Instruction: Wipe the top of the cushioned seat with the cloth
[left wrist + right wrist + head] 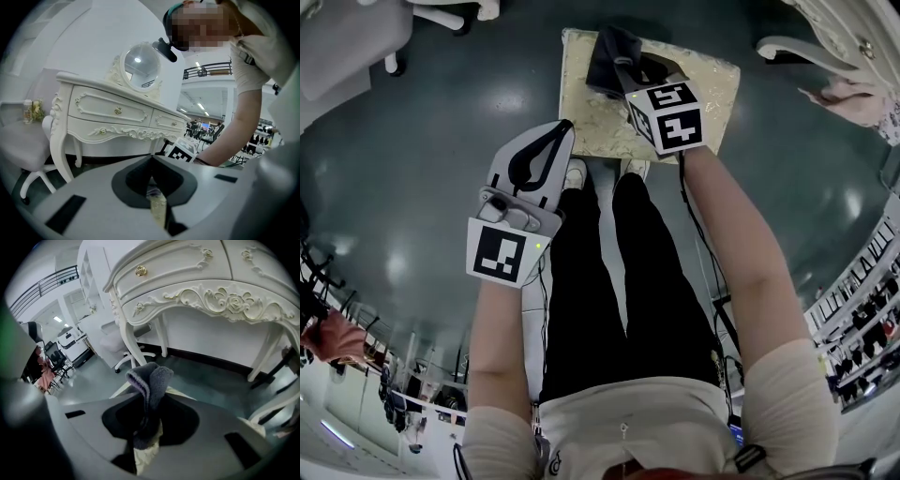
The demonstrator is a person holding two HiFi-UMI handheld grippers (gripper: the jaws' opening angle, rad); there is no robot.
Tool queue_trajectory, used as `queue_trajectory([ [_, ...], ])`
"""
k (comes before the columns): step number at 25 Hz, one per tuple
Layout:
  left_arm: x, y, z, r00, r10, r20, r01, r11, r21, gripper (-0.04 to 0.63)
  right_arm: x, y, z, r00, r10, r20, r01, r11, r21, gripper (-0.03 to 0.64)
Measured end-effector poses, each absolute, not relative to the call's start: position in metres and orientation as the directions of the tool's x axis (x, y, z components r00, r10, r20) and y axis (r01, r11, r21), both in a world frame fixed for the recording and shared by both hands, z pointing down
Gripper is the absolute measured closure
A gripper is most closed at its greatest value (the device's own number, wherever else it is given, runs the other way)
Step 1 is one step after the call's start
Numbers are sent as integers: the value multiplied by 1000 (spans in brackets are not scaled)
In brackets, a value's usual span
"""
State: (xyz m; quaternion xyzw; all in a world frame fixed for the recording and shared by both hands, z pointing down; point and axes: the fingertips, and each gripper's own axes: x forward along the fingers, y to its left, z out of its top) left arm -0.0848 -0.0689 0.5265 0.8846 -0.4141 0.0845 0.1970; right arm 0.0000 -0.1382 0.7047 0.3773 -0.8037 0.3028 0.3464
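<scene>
We look steeply down in the head view at a square cushioned seat with cream, gold-patterned fabric (717, 80). It stands on a dark grey-green glossy floor (422, 187), just ahead of the person's white shoes (575, 173) and black-trousered legs (619, 281).

A dark grey fuzzy cloth (612, 52) sits bunched at the seat's far edge, left of middle. The right hand-held gripper (628, 70) reaches over the seat, and its jaws end at the cloth. In the right gripper view the right hand-held gripper (144, 416) pinches the cloth (152, 380). A folded hump with a pale lilac edge stands up above the jaws, and more cloth hangs down between them. Cream seat fabric (145, 455) shows just below.

The left hand-held gripper (558, 134) is held at the seat's near left corner, well apart from the cloth. We cannot tell whether it touches the seat. In the left gripper view the left hand-held gripper (151, 161) has its jaws pressed together at the tips with nothing between them. A strip of the seat's pattern (158, 206) shows through the gap behind them.

A white carved dressing table with gold knobs (117, 117) stands beyond, topped by a round mirror (140, 65). A white wheeled chair (124, 350) stands past the table's leg in the right gripper view.
</scene>
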Motion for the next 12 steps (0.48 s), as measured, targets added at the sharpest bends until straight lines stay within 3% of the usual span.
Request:
queue_trajectory([
  [12, -19, -77, 515, 705, -648, 288, -709, -635, 307, 583, 72, -132, 705, -428, -396, 812, -847, 490, -208, 528],
])
